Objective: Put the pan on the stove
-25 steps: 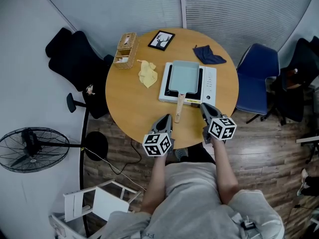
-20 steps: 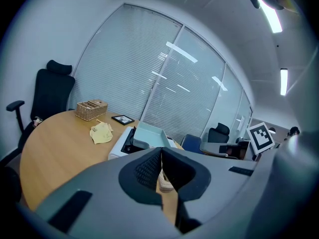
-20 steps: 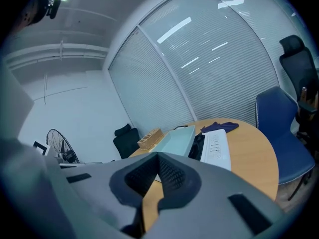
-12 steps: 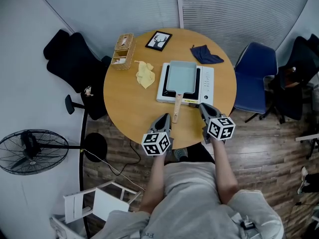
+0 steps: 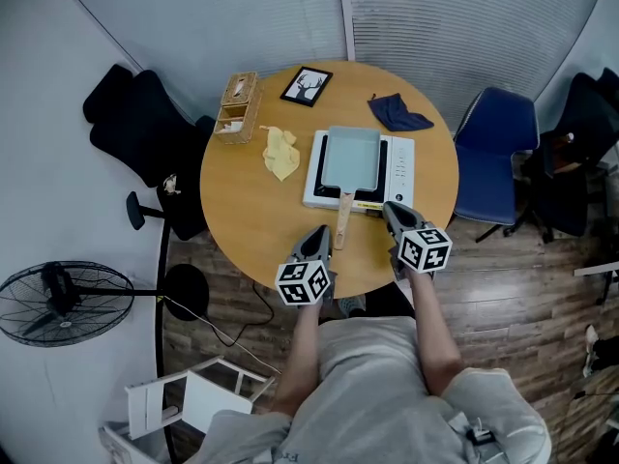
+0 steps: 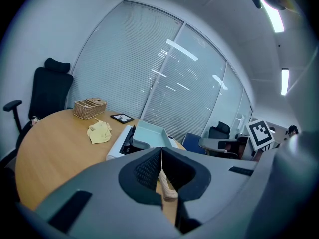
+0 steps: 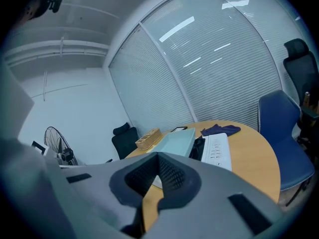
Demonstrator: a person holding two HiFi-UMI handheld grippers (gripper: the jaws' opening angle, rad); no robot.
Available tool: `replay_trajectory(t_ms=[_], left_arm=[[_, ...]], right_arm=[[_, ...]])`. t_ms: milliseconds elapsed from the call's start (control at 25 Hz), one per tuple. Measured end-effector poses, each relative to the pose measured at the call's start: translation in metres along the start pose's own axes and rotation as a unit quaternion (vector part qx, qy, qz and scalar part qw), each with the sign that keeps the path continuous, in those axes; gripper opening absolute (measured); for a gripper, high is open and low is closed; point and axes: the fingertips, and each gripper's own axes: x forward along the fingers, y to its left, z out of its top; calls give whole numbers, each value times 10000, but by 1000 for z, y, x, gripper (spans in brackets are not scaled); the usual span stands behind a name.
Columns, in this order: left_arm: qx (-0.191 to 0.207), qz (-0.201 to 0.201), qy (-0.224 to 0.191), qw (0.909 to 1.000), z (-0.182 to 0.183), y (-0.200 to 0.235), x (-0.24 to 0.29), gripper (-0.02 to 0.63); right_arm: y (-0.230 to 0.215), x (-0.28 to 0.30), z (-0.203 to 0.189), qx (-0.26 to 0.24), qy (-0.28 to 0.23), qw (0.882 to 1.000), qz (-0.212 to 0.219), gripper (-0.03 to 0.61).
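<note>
A pale teal rectangular pan (image 5: 353, 156) sits on the white tabletop stove (image 5: 402, 168) on the round wooden table (image 5: 251, 211). Its wooden handle (image 5: 341, 220) points toward the table's front edge. My left gripper (image 5: 318, 234) hovers at that edge just left of the handle, shut and empty. My right gripper (image 5: 390, 212) is to the right of the handle near the stove's front corner, also shut and empty. In the left gripper view the shut gripper (image 6: 160, 156) faces the pan (image 6: 149, 133), with the handle (image 6: 168, 190) just beyond the jaws. In the right gripper view the shut gripper (image 7: 158, 166) faces the pan (image 7: 177, 141) and stove (image 7: 217, 148).
A yellow cloth (image 5: 280, 151), a wicker basket (image 5: 236, 107), a picture frame (image 5: 306, 86) and a dark blue cloth (image 5: 398, 114) lie on the table. A blue chair (image 5: 498, 148) stands right, a black chair (image 5: 145, 133) left, and a fan (image 5: 63, 303) on the floor.
The head view has shifted a little, so the table sits higher in the picture. Both grippers stay shut by the front edge and the pan stays on the stove.
</note>
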Motion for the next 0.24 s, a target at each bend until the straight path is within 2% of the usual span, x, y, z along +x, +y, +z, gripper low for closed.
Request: replay_trajectory(t_ms=[240], left_arm=[[-48,49,-61,10000,13,8,13,29]], right_arm=[[-3,16,6,-97,95,9999,24,21]])
